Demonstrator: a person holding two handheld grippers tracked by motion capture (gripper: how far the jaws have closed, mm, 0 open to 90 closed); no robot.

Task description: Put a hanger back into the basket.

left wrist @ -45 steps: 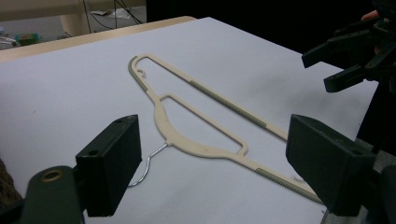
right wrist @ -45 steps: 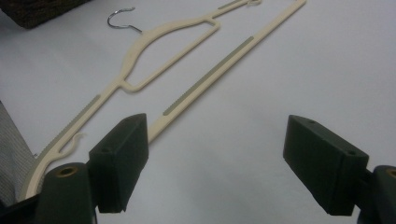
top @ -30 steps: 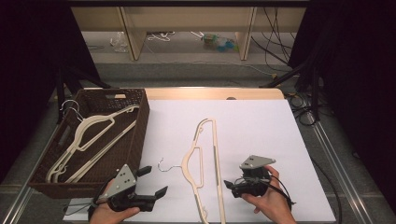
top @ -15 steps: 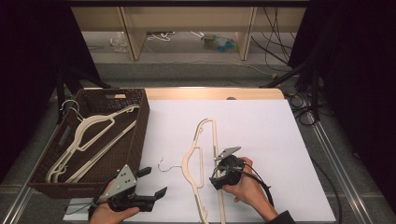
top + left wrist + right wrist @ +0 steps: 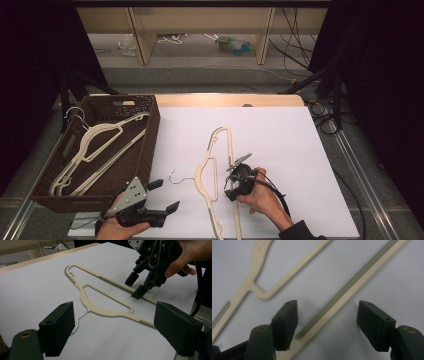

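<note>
my right gripper (image 5: 231, 181) sits low over the worktop with its jaws apart, one on each side of the straight bottom bar of the cream plastic clothes hanger (image 5: 216, 172). the jaws have just been closing, with the bar between them, but in the right gripper view the pads (image 5: 287, 322) stand clear of it on both sides, so nothing is grasped yet. my left gripper (image 5: 161, 196) hangs released at the near edge of the white worktop (image 5: 280, 140), jaws wide and holding nothing, just beside the dark brown woven basket (image 5: 150, 130).

as i judge it, the job is moving hangers from the worktop into that basket. a few cream hangers (image 5: 95, 150) already lie inside; this one is still flat on the worktop, so the pinch, lift and carry are all left.

the hanger's long axis runs away from me, from the near edge toward the far side. its thin metal hook (image 5: 176, 176) sticks out sideways toward the basket, and the ribbed bottom bar lies on the side away from the basket, under my right gripper.
</note>
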